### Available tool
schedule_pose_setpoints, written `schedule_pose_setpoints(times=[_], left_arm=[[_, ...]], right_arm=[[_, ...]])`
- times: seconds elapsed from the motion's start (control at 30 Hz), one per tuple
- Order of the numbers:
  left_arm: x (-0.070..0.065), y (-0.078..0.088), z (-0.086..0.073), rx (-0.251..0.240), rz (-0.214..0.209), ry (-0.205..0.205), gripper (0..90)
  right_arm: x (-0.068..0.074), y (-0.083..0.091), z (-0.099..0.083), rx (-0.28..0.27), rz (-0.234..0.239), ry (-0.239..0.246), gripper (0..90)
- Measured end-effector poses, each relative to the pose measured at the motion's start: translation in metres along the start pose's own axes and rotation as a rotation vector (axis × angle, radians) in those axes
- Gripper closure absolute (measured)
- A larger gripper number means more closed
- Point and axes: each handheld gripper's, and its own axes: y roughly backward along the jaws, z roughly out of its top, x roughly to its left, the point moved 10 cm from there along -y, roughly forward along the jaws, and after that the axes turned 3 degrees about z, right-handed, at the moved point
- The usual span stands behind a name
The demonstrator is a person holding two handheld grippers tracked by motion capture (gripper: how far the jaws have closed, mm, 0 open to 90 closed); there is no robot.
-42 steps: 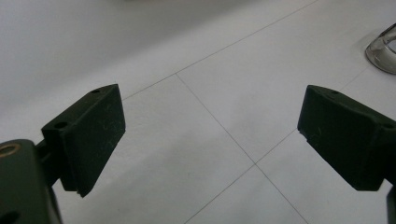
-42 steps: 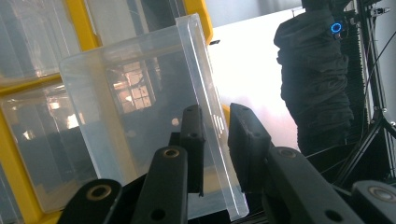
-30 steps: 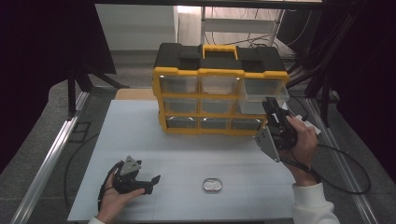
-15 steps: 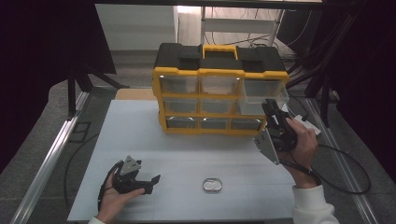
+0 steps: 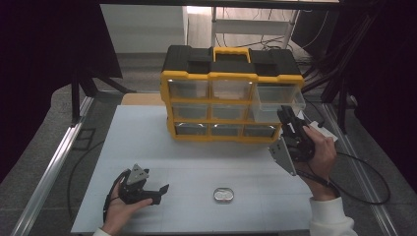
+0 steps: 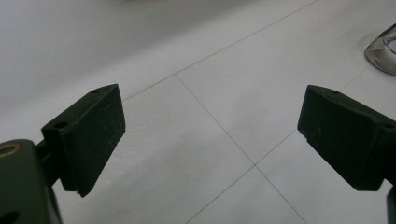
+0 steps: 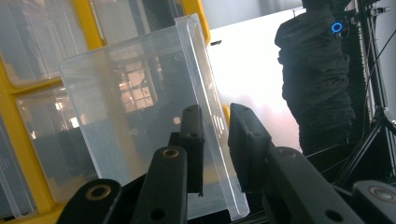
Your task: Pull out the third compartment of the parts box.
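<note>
While the high view is looking down on the white table (image 5: 196, 147), the left hand (image 5: 123, 204) is lying low at the near left edge, palm cupping the left gripper (image 5: 158, 189), which is resting on the surface and pointing right toward a small oval metal tin (image 5: 223, 195) sitting well apart from it. The right hand (image 5: 319, 152) is raised at the right side, wrist bent, tilting the right gripper (image 5: 287, 115) up toward the yellow-and-black drawer organizer (image 5: 231, 93); its tips are sitting at the clear drawer (image 5: 275, 98) jutting out from the top right slot.

Left gripper view: jaws standing wide apart, nothing between them, hovering just over the gridded tabletop (image 6: 210, 116), with the tin's rim (image 6: 383, 53) showing at the upper right.

Right gripper view: jaws nearly together, pinching the clear drawer's (image 7: 140, 107) front edge between the pads (image 7: 194, 140), the drawer sticking out of the yellow frame (image 7: 28, 154). A dark-clothed person (image 7: 317, 70) is standing far behind.
</note>
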Motion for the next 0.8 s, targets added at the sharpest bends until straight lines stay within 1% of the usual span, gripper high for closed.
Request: schedule_pose_setpoints(times=[0.13,0.57,0.8], left_arm=[[-0.0003,0.0001,0.0001,0.001,0.001,-0.002,8.1],[-0.0001,0.0,0.0001,0.001,0.001,0.0,8.1],[-0.0001,0.0001,0.0002,-0.001,0.001,0.002,8.1]], right_arm=[[0.0006,0.0016,0.0016,0.0,0.001,0.008,75.8],[0.0002,0.0074,0.0033,-0.008,0.002,0.013,75.8],[0.0018,0.0103,0.0027,-0.003,0.007,0.02,75.8]])
